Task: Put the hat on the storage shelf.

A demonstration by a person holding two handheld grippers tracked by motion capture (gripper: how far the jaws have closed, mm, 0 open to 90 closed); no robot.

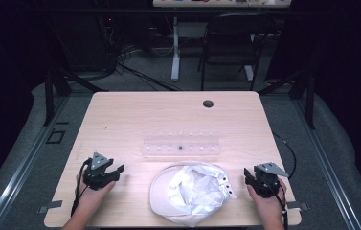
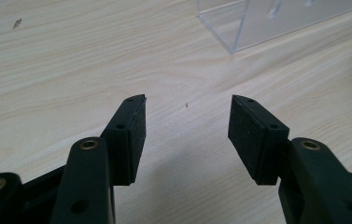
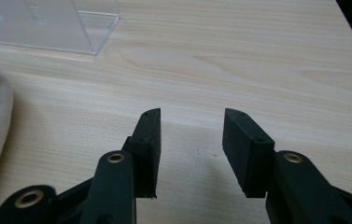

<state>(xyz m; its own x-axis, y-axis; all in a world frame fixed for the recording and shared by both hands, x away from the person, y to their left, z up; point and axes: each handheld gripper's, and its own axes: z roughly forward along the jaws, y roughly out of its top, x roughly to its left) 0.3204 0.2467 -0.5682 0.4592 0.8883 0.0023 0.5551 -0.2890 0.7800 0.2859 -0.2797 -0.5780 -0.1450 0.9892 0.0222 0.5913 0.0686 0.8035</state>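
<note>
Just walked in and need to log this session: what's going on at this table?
A person holds the left gripper and the right gripper low over the wooden table, both open and empty. Between them lies a white cap, upside down, untouched. Beyond it stands a clear acrylic rack. Nothing is gripped yet.
</note>
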